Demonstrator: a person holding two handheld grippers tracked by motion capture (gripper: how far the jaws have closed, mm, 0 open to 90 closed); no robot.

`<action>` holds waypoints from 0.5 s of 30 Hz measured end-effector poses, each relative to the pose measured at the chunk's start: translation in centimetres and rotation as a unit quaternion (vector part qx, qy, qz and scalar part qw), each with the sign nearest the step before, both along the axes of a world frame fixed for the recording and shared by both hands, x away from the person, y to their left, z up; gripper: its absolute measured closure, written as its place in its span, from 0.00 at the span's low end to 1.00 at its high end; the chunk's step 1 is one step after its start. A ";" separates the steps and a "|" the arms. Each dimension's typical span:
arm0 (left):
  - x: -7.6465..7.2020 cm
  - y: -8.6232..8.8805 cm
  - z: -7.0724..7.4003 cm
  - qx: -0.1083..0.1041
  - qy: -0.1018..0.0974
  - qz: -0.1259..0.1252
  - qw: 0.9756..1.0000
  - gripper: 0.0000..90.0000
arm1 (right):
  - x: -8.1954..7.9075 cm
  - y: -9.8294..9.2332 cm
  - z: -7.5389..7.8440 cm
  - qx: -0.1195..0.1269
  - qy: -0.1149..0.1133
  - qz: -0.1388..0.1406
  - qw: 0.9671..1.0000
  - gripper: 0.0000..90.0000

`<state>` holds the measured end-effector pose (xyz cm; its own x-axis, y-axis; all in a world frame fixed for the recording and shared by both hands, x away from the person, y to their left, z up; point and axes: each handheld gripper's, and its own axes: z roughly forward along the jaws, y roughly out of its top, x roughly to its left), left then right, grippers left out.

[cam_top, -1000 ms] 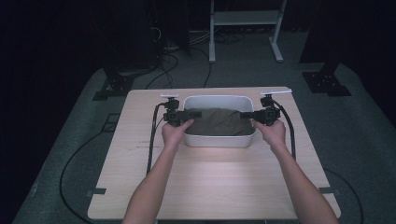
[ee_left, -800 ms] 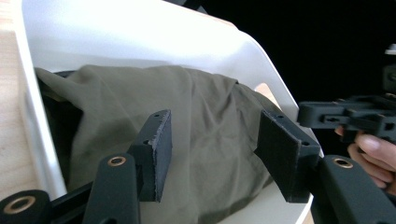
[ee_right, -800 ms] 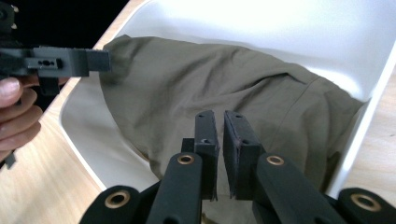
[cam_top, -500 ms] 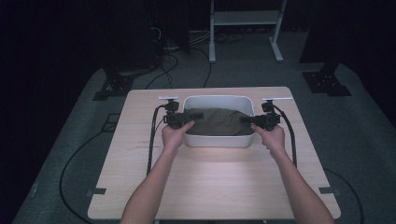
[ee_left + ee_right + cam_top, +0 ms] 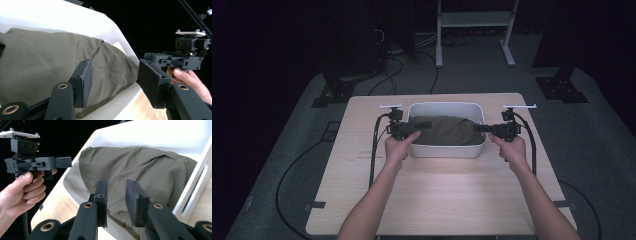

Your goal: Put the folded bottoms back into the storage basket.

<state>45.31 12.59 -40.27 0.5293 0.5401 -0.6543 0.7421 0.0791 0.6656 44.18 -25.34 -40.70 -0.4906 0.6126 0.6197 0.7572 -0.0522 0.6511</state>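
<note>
A white rectangular bin (image 5: 447, 150) stands at the far middle of the wooden table. An olive-green cloth (image 5: 444, 130) lies crumpled inside it (image 5: 42, 65) (image 5: 140, 167). My left gripper (image 5: 417, 124) reaches over the bin's left rim; its pads (image 5: 83, 80) stand well apart and open, with the cloth beyond them (image 5: 113, 80). My right gripper (image 5: 476, 128) reaches over the right rim. Its jaws have just been opening and now show a narrow gap (image 5: 116, 195) with nothing gripped; the cloth lies below and behind them. A hand holds each gripper.
Bare tabletop (image 5: 437, 200) stretches from the bin to the near edge. Black cables (image 5: 374, 150) (image 5: 532, 145) trail from the grippers across the table. On the dark floor behind stand a white metal frame (image 5: 472, 20) and black stand feet (image 5: 562, 87).
My right hand has shifted a little to the right and toward the person, drawing its gripper back toward the bin's right rim. The left hand has stayed in place.
</note>
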 end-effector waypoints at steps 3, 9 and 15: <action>-0.5 0.1 0.0 -0.003 -0.003 -0.004 1.000 0.50 | -0.4 -0.4 -0.1 0.005 -0.002 0.002 1.000 0.77; -1.1 0.5 -0.2 -0.006 -0.001 -0.006 1.000 0.50 | -1.0 -0.8 -0.7 0.016 -0.001 0.005 1.000 0.74; -1.8 0.9 -0.2 -0.005 -0.001 -0.007 1.000 0.49 | -1.4 -0.9 -1.0 0.023 0.000 0.013 1.000 0.69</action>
